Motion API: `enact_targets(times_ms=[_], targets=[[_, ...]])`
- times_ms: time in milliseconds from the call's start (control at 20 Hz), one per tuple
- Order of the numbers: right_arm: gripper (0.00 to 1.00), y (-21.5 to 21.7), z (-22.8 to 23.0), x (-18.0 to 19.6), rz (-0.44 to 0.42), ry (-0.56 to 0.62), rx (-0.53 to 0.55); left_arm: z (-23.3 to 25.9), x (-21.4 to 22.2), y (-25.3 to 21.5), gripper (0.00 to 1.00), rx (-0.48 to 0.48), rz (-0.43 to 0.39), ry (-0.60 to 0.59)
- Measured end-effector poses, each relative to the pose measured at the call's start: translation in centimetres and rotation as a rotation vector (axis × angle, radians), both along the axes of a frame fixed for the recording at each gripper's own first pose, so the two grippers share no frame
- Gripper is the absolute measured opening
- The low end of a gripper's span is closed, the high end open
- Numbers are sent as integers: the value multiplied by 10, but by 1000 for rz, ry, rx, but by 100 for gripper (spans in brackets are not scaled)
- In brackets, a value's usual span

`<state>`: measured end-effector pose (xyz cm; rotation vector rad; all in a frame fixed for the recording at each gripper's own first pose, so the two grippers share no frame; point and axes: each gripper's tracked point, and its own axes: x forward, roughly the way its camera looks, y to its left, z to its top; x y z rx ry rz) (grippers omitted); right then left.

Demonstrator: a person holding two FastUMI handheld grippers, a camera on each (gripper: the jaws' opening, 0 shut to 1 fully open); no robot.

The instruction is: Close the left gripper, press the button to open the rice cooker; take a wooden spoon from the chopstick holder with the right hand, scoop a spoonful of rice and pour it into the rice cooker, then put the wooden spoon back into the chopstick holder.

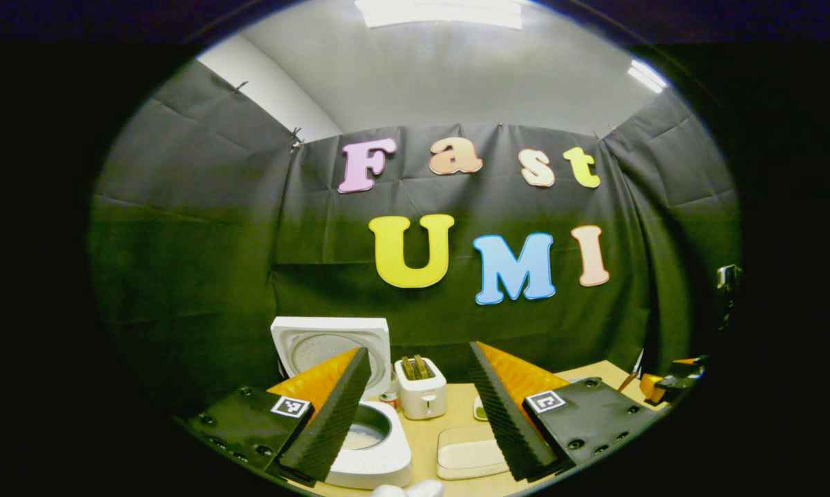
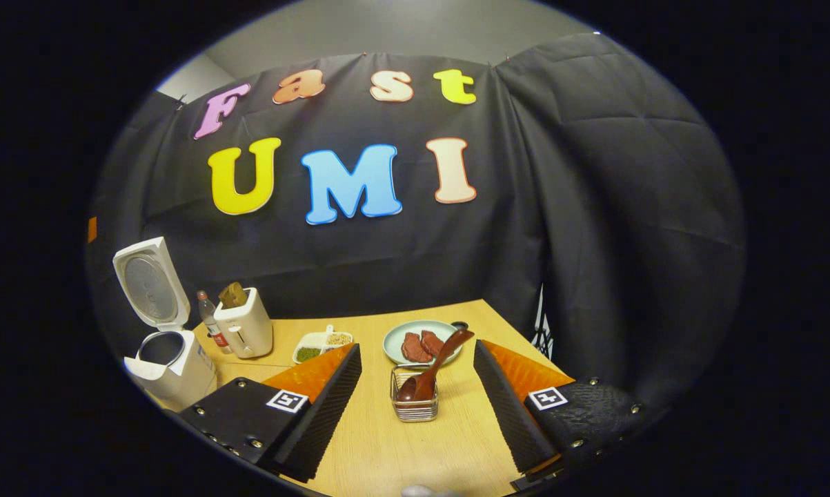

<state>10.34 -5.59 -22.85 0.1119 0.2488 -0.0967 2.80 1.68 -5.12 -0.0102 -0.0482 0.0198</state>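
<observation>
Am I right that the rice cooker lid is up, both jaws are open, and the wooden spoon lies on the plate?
Not quite. In the right gripper view the wooden spoon stands in the chopstick holder, bowl end down, not on the plate. The rest holds: the rice cooker lid is up and both jaws are open.

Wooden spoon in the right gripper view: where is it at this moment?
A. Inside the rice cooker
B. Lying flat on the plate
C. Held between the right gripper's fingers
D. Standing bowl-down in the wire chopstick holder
D: the wooden spoon stands bowl-down in the wire chopstick holder, its handle leaning toward the plate, while the right gripper is open and apart from it.
</observation>
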Motion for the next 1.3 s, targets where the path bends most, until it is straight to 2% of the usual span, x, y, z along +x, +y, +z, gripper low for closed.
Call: enact_targets(times_ms=[250,600,650,700,750,900,950,1000,1050,1100,1150,1200,1250,1300], targets=[[100,-23,-63,65,-34,57,31,-11,9,-10,100,27,-3,24],[100,-53,-111,149,-95,121,182,-23,20,-18,100,53,27,62],[100,-55,-113,157,-98,121,185,-24,22,-18,100,52,30,67],[100,-55,-117,163,-97,123,184,-26,23,-21,94,51,33,74],[100,-54,-118,168,-93,120,179,-28,24,-22,100,51,38,78],[100,-52,-117,178,-72,112,177,-31,27,-23,100,54,43,83],[97,-51,-117,182,-58,108,176,-32,28,-25,100,50,39,89],[100,-49,-116,182,-46,103,175,-31,29,-24,100,46,40,90],[81,-50,-118,183,-48,104,171,-31,30,-24,100,46,44,91],[70,-52,-116,186,-53,99,163,-32,31,-24,100,42,45,92],[47,-51,-117,184,-41,89,181,-32,31,-24,100,41,46,92],[32,-45,-115,185,-17,94,194,-32,31,-23,100,42,47,91],[34,-44,-113,186,-30,79,186,-31,31,-22,100,45,49,90],[27,-40,-113,187,-17,77,172,-32,31,-21,100,48,50,90]])
